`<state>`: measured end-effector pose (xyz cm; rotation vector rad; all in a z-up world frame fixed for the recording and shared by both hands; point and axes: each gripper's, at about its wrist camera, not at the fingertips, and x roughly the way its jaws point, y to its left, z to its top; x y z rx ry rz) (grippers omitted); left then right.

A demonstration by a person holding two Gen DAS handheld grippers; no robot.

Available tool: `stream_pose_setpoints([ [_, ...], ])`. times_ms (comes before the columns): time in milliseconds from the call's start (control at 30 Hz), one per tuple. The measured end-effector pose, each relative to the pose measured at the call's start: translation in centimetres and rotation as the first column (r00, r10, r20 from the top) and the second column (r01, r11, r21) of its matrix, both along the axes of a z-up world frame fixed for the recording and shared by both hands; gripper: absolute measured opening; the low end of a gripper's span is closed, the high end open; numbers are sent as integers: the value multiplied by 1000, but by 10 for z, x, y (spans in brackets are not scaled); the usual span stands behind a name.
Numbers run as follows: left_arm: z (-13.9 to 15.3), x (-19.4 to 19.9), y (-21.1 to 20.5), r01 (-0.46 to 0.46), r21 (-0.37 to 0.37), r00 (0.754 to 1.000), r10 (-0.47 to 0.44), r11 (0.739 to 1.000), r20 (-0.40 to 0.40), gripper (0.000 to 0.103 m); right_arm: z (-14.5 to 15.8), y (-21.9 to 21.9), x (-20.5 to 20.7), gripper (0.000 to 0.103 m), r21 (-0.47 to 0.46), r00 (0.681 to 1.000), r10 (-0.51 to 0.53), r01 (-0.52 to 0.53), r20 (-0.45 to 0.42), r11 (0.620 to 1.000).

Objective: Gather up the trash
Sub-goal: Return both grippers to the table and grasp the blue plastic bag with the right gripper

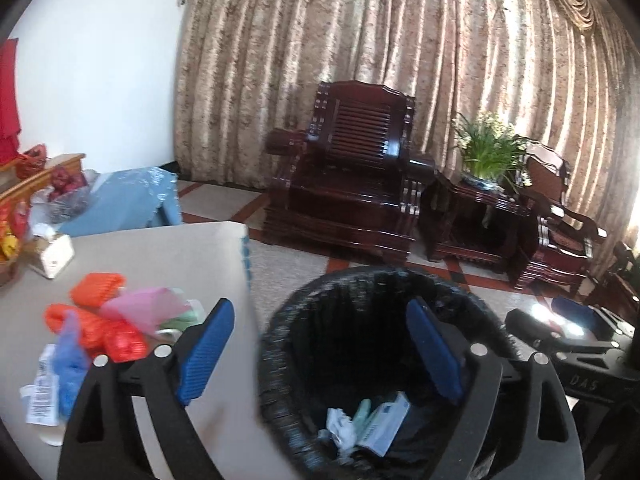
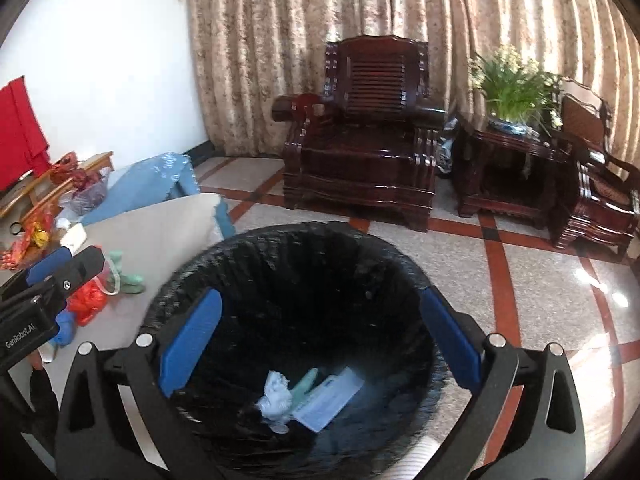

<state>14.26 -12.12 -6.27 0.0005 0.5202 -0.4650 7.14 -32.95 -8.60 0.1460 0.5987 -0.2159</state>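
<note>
The left gripper [image 1: 320, 352] stands with its blue pads spread wide and nothing between them; its left pad [image 1: 206, 350] hangs over the table edge, its right pad over the bin's mouth. The right gripper [image 2: 318, 344] is likewise spread wide and empty, both blue pads [image 2: 192, 340] framing the open bin from above.

Directly below both grippers sits the trash bin [image 1: 280, 340], lined with a black bag. At its bottom lie a crumpled white tissue [image 2: 276, 394], a pale green wrapper [image 2: 306, 384] and a flat white-and-blue carton [image 2: 330, 398], touching one another; in the right wrist view they sit toward 6 o'clock of the bin's floor.

In the left wrist view, at 9 o'clock of the bin, the beige table [image 1: 168, 252] carries the remaining trash: orange-red plastic bags [image 1: 96, 288], a pink bag [image 1: 140, 308], a blue bag [image 1: 70, 364] and a printed white wrapper [image 1: 40, 396], piled close together. A tissue box [image 1: 54, 254] sits farther back toward 10 o'clock.

At 3 o'clock in that view the right gripper's black body shows beside the bin.

Beyond the bin at 12 o'clock stands a dark wooden armchair [image 2: 360, 132]; at 1 o'clock is a side table [image 2: 508, 168] with a potted green plant [image 2: 512, 84], before a patterned curtain [image 2: 300, 40].
</note>
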Motion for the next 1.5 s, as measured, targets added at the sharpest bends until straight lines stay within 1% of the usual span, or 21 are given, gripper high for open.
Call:
stream_pose_setpoints([
  [133,3,-7,45,-90,21,996,90,996,19,87,2,34,8,97,15,998,66,-66,13,998],
  [233,2,-13,81,-175,47,984,173,984,39,87,3,62,17,97,24,992,125,-125,19,992],
  [367,-5,-21,129,-287,90,957,282,954,65,87,4,105,28,97,6,976,215,-215,33,977],
  [467,-14,-21,164,-364,116,931,359,924,59,87,4,134,34,97,15,959,280,-281,48,960],
  [600,-24,-20,202,-446,127,895,443,886,47,87,0,171,42,97,10,933,356,-357,56,934],
  [733,-35,-18,226,-489,139,871,490,861,26,87,-6,196,48,97,20,916,398,-400,47,916],
  [933,-51,-24,249,-518,153,850,526,841,-13,86,-18,226,52,96,33,888,460,-460,17,887],
  [1000,-56,-26,255,-528,162,843,538,834,-23,85,-22,234,54,92,32,877,480,-480,10,877],
  [1067,-60,-28,262,-538,168,835,549,826,-29,85,-27,245,57,84,26,867,499,-499,4,866],
  [1200,-64,-29,278,-568,163,812,581,807,-45,85,-35,267,69,77,45,840,542,-542,-4,839],
  [1300,-65,-30,286,-585,155,800,598,796,-55,85,-39,291,81,74,30,817,576,-576,-8,817],
  [1367,-65,-30,288,-592,151,795,604,792,-55,85,-44,307,91,67,25,798,602,-601,-24,799],
  [1500,-65,-29,297,-606,139,784,617,784,-61,85,-52,329,108,55,32,771,635,-634,-55,773],
])
